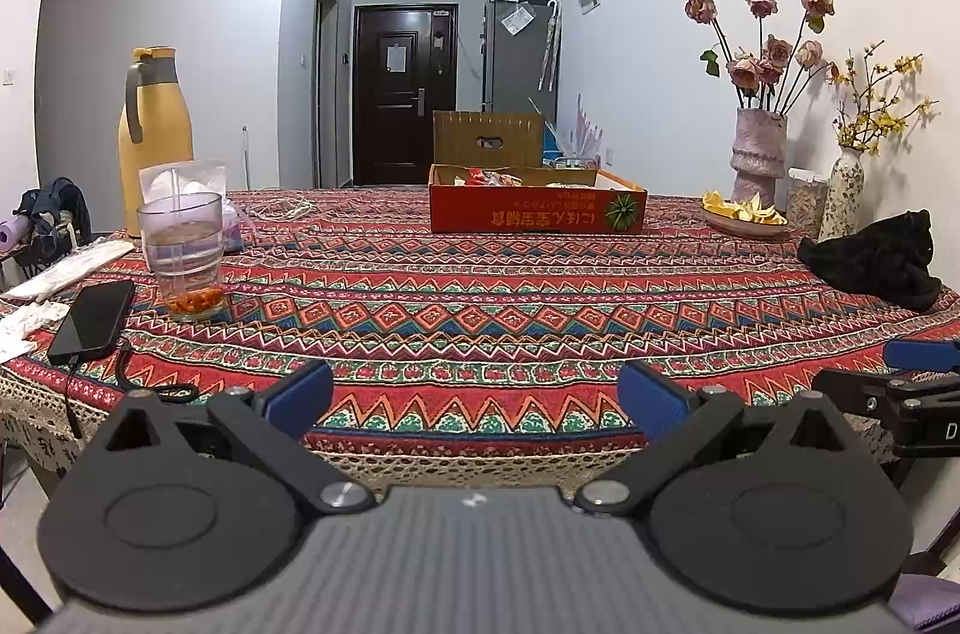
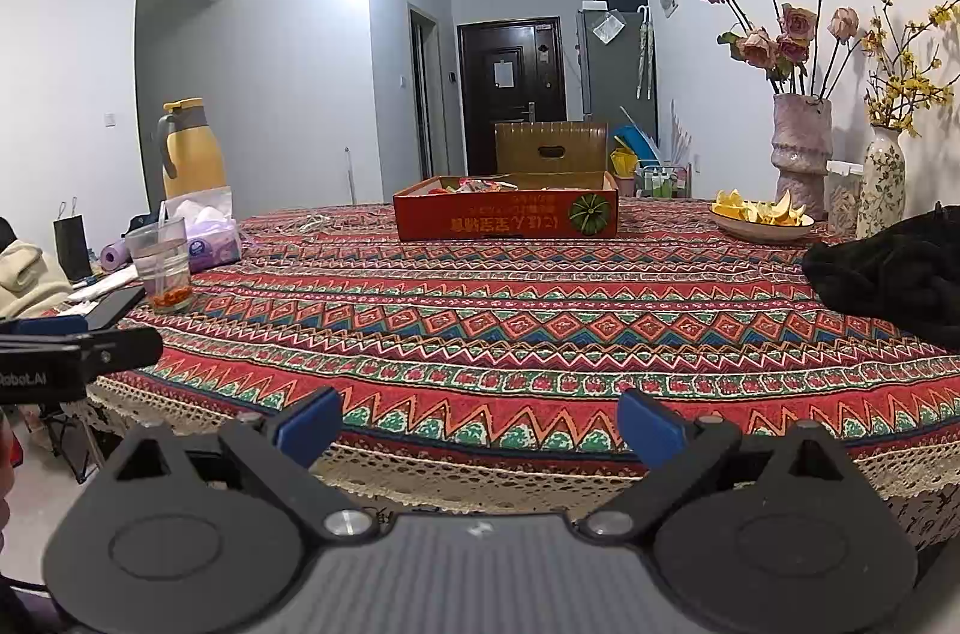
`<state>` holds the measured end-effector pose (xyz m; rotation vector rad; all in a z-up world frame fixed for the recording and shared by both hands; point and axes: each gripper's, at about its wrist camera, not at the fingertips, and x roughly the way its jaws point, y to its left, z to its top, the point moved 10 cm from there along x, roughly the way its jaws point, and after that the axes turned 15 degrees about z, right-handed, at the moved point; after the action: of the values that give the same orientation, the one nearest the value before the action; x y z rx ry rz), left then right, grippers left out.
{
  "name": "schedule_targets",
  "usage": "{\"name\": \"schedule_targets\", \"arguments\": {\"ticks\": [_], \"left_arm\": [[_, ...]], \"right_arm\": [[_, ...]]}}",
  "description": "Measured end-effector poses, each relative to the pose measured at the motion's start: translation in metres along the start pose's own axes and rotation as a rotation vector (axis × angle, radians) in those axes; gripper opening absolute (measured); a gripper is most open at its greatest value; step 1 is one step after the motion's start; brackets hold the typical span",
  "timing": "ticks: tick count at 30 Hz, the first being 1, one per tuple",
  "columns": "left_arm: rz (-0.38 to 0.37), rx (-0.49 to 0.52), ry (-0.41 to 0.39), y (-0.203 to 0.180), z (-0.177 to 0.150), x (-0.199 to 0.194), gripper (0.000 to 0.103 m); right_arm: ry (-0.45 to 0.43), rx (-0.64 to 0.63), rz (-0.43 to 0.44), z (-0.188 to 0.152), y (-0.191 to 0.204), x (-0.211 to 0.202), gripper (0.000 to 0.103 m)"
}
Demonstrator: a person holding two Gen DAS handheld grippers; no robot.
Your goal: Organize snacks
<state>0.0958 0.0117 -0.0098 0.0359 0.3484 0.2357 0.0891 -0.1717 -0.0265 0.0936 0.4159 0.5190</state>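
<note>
Two black grippers with blue pads, the left gripper [image 1: 474, 394] and the right gripper [image 2: 480, 421], are held wide open and empty at the near table edge, while small, light, crinkly snack packets [image 1: 495, 178], best pinched gently at an edge, are seen far off inside the low red cardboard box [image 1: 534, 211].

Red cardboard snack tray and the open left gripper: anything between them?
Only bare patterned tablecloth separates left gripper from red cardboard snack tray, left wrist view.

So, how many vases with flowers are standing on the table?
2, both at the table's far right by the wall: a tall pink vase holding dried roses, and right of it a smaller patterned vase with yellow-flowered branches. None seems hidden.
</note>
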Motion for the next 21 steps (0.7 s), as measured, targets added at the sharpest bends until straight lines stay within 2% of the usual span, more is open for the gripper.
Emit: {"name": "schedule_targets", "arguments": {"ticks": [21], "left_arm": [[0.003,0.004,-0.009,-0.0002,0.0019,-0.0006,0.103]], "right_arm": [[0.000,0.004,0.010,0.0001,-0.0003,0.0011,0.098]]}}
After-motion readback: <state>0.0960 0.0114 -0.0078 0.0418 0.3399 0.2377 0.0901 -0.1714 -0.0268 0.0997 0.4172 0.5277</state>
